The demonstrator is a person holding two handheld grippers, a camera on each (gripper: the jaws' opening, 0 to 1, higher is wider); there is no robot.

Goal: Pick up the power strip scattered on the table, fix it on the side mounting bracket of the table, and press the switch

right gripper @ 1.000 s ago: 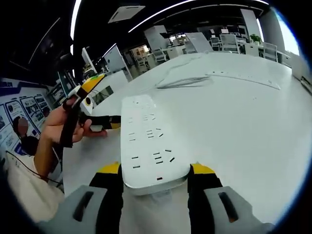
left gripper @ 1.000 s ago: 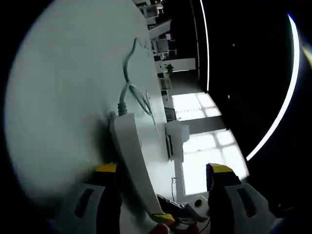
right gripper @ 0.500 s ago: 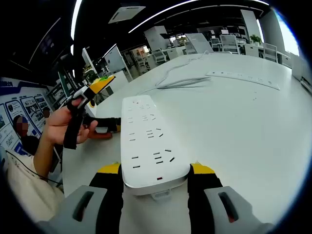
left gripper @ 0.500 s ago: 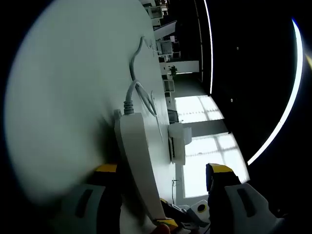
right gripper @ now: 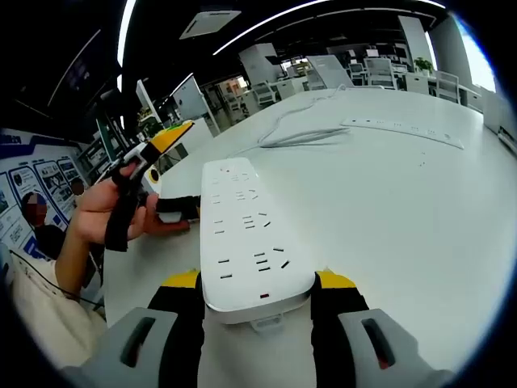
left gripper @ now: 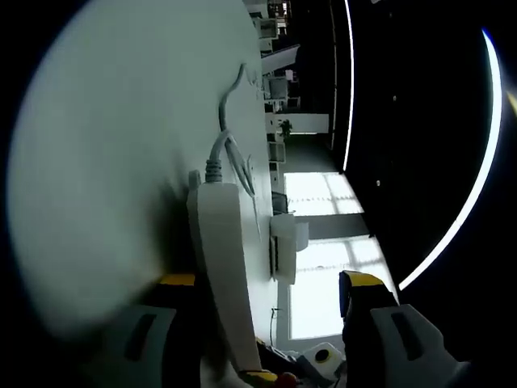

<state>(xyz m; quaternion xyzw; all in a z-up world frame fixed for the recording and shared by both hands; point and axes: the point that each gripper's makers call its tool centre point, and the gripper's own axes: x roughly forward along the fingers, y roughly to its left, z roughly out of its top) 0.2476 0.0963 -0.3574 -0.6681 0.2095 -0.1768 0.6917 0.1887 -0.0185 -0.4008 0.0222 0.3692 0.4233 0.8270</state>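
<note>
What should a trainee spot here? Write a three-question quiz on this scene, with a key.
1. True or false: the right tool holds the power strip at the end away from its cable.
2. The left tool has its jaws: A) wide apart, B) closed on the cable, C) closed on a plug.
3. Fill in: farther back on the white table lies a second ___.

Key: 1 true; 2 A; 3 power strip.
</note>
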